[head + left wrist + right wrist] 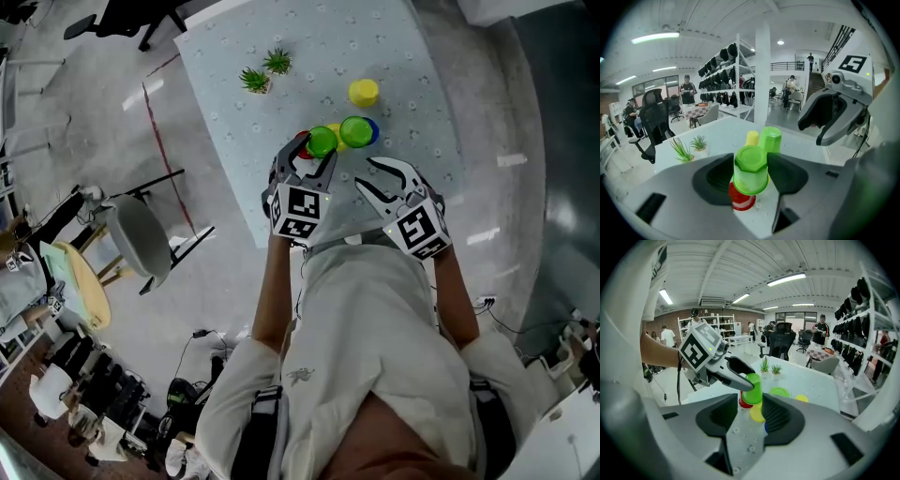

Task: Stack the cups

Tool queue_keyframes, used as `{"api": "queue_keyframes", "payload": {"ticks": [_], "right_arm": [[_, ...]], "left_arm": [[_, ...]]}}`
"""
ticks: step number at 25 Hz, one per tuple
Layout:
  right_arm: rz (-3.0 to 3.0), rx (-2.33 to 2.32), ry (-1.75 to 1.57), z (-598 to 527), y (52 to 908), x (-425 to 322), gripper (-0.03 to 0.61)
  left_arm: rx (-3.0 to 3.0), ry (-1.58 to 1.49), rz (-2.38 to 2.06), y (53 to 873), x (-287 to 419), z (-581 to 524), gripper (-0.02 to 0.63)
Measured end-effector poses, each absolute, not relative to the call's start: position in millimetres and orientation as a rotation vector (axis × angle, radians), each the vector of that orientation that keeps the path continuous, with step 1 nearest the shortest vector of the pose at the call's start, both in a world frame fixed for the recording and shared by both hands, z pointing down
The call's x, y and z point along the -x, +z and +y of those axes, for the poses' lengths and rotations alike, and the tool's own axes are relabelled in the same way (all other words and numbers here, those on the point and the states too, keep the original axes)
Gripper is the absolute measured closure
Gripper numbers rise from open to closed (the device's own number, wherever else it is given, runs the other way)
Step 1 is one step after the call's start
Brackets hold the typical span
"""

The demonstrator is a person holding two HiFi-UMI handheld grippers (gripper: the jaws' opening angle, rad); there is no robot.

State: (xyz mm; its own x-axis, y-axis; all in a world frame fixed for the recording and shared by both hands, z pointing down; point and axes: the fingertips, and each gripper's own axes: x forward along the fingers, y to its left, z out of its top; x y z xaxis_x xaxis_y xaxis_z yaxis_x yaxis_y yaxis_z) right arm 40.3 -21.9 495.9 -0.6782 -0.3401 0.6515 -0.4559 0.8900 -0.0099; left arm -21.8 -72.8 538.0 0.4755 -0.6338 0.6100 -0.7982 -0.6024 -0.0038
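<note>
Left gripper (317,150) grips one upside-down green cup (751,169), its pads spread wide against the cup's two sides. The cup hangs tilted just over the single red cup (740,199), which stands on the pale table (403,56). Beside it, the right gripper (366,172) has its jaws parted with nothing between them, clear of every cup. Both forearms reach forward from the person's body, and the grippers are angled down at the table. Six cups show in all: two green, two yellow, one red and one blue. Just beyond the held cup sit a yellow cup (336,134) and the second green cup (356,129), which touches the blue cup (374,132). The other yellow cup (364,92) stands farther off. Two small potted plants (255,81) (277,62) stand at the far side.
</note>
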Motion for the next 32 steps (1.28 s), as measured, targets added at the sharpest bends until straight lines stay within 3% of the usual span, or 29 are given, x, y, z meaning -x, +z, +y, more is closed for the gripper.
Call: {"api": "queue_keyframes", "payload": {"ticks": [11, 19, 32], "right_arm": [[-2.415, -0.596, 0.185, -29, 477, -43, 0.417], [-2.466, -0.683, 0.130, -56, 452, -54, 0.430], [-2.430, -0.863, 0.113, -127, 468, -82, 0.426]], "left_arm": [[-2.483, 0.747, -1.329, 511, 25, -73, 0.374], [-2.508, 0.674, -1.397, 480, 22, -77, 0.446], [-2.460, 0.677, -1.441, 454, 10, -96, 0.460]]}}
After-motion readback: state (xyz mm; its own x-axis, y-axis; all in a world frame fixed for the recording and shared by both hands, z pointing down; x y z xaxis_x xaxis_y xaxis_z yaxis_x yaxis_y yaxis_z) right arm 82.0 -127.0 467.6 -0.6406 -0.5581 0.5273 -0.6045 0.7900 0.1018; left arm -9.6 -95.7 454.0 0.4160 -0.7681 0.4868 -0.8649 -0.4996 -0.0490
